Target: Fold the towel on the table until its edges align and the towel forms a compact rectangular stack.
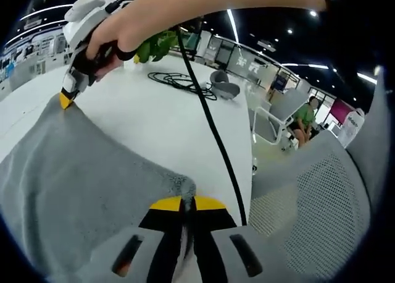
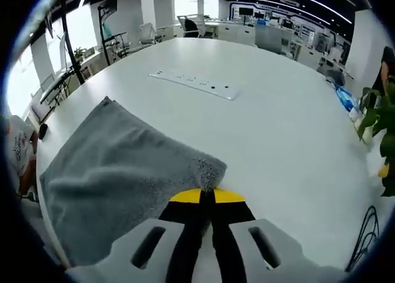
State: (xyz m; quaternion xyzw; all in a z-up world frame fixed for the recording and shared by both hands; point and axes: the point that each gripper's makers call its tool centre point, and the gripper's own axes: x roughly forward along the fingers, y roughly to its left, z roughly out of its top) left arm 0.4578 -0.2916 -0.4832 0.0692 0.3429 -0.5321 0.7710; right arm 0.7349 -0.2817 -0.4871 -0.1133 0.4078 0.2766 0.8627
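Nearest you in the left gripper view, your left gripper (image 1: pixel 187 204) has its yellow-tipped jaws pressed together on a corner of the grey towel (image 1: pixel 80 178), w/ cloth bunched right at the tips. In the right gripper view your right gripper (image 2: pixel 207 196) is likewise clamped on another towel corner, and you can see it across the left gripper view too, yellow tip down at the far corner, your hand (image 1: pixel 133 26) wrapped round it. So both tongs are closed, each gripping a corner along one short edge. The towel (image 2: pixel 123 172) lies spread on the white desk (image 2: pixel 278 128), near the desk's edge on your side, the rest draping flat away from the tongs. It looks soft, light, terry-type: no stiffness, so it'll sag btwn the two corners and drag on the desk if you lift low. Corners are the right hold; keep tension even so the edge stays straight. Farther out: a white power strip (image 2: pixel 194 84) mid-desk, a black cable (image 1: pixel 213 128) running past, a coiled cable (image 1: pixel 182 82), a mesh chair (image 1: pixel 321 196) at the desk's side.
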